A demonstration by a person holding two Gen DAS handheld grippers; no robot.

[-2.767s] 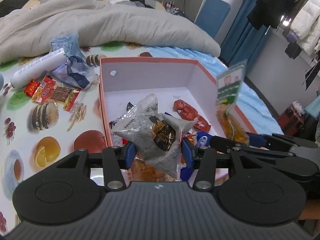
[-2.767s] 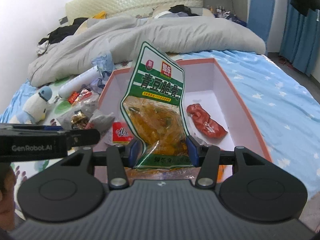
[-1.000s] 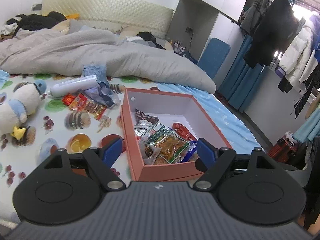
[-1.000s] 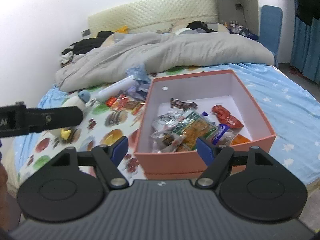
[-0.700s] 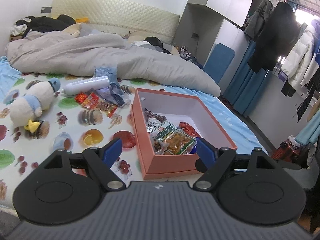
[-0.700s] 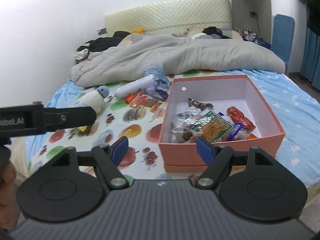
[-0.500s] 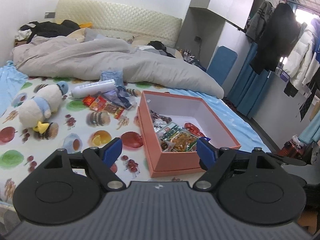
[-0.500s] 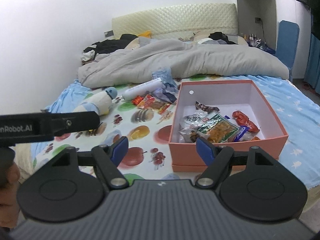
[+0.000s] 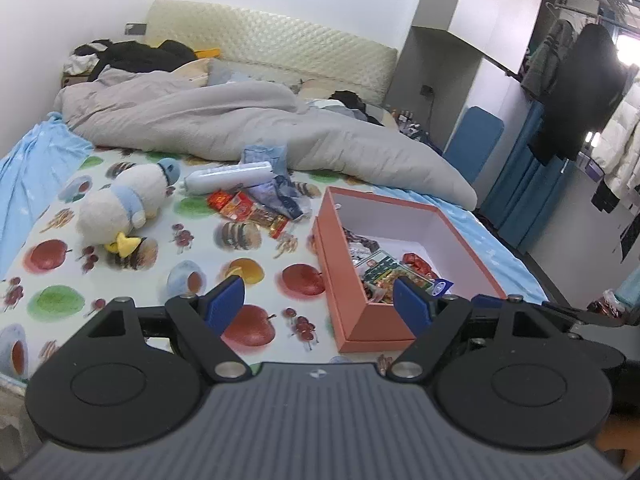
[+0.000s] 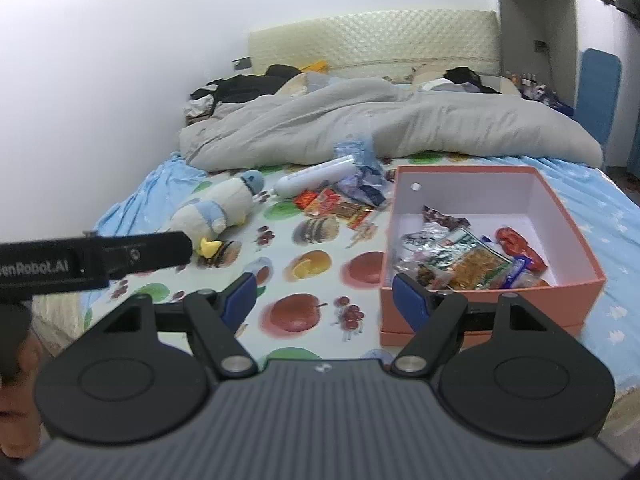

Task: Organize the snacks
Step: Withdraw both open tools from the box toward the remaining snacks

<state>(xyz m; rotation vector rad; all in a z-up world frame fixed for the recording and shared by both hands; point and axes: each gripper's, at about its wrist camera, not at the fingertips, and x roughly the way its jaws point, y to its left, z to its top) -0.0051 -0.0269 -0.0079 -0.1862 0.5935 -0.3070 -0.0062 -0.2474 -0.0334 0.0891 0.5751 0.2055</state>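
Both the left gripper [image 9: 318, 302] and right gripper [image 10: 326, 298] are hanging empty, jaws apart, while loose red snack packets [image 9: 248, 210] are lying well ahead, left of the box [image 9: 374, 320].

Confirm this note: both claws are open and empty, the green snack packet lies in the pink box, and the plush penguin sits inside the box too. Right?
Not quite. The plush penguin lies on the fruit-print sheet, outside the pink box, as the right wrist view shows. The rest stands: left claw and right claw open and empty, green snack packet in the box.

box [image 10: 492, 312] right on bed | snacks [image 10: 456, 258] inside | plush toy [image 10: 216, 210] left
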